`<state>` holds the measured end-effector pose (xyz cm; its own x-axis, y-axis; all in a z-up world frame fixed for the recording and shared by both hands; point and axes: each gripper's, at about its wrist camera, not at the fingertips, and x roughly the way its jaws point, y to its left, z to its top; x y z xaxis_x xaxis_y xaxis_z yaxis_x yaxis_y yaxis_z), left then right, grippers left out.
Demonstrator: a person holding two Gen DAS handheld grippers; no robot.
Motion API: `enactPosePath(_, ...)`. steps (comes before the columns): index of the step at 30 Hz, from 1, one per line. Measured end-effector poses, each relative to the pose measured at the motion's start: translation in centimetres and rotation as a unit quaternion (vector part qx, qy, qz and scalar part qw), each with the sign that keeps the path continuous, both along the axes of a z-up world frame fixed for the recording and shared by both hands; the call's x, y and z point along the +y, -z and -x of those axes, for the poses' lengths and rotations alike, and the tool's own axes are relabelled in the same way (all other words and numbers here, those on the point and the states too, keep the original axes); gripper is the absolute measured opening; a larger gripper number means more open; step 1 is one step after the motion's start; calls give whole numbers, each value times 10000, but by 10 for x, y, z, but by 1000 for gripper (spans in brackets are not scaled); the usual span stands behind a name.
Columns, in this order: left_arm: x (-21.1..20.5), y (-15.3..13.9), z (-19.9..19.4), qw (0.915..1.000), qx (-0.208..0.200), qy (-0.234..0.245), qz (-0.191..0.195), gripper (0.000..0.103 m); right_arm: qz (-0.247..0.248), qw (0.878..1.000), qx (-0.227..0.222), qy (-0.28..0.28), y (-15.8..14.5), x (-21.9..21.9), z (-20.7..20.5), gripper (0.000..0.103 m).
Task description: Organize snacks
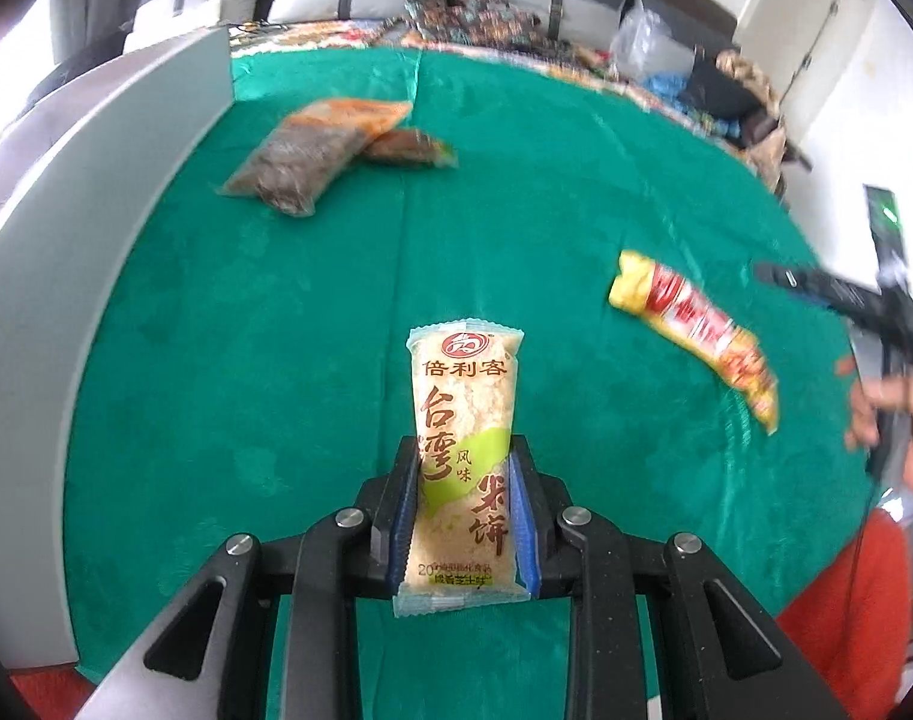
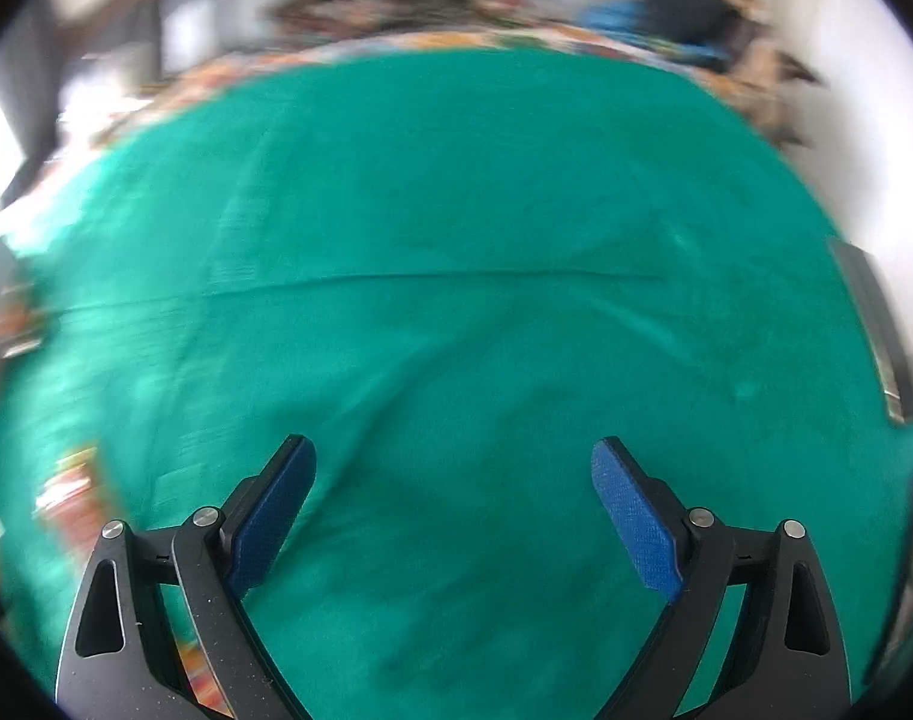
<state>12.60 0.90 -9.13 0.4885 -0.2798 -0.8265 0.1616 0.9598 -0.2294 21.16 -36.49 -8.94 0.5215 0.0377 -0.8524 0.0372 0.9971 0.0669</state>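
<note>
Left gripper (image 1: 463,450) clamps a crinkly rice cracker packet (image 1: 463,456) — centre frame.
Right gripper (image 2: 453,456) gapes wide over blurred, wrinkled green cloth (image 2: 456,210) — edge wrappers unreadable.

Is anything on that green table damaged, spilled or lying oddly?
Nothing looks torn or spilled. The snacks are just scattered on the green cloth: a brown packet overlaps a smaller one, and a yellow-red packet lies askew. The left gripper pinches a rice cracker packet.
</note>
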Motion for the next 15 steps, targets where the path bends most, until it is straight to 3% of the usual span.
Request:
enactPosePath(3, 1, -4, 0, 9999, -50, -6, 148, 27, -599, 9883, 65, -1401, -28, 49, 23, 94)
enactPosePath(5, 1, -7, 0, 9996, -20, 3, 284, 27, -742, 9797, 334, -1832, -31, 75, 25, 94)
enactPosePath(10, 26, -29, 17, 9983, -69, -85, 577, 27, 163, 9723, 1249, -1966, 7, 123, 4, 91)
enactPosePath(11, 32, -34, 20, 9979, -94, -122, 628, 27, 212, 9693, 1413, -2002, 13, 128, 4, 65)
enactPosePath(12, 39, -38, 25, 9974, -119, -167, 694, 27, 449, 9676, 1403, -2050, 12, 134, 7, 54)
enactPosePath(15, 60, -52, 33, 9957, -219, -292, 850, 27, 482, 9627, 1578, -2144, 8, 142, 15, 50)
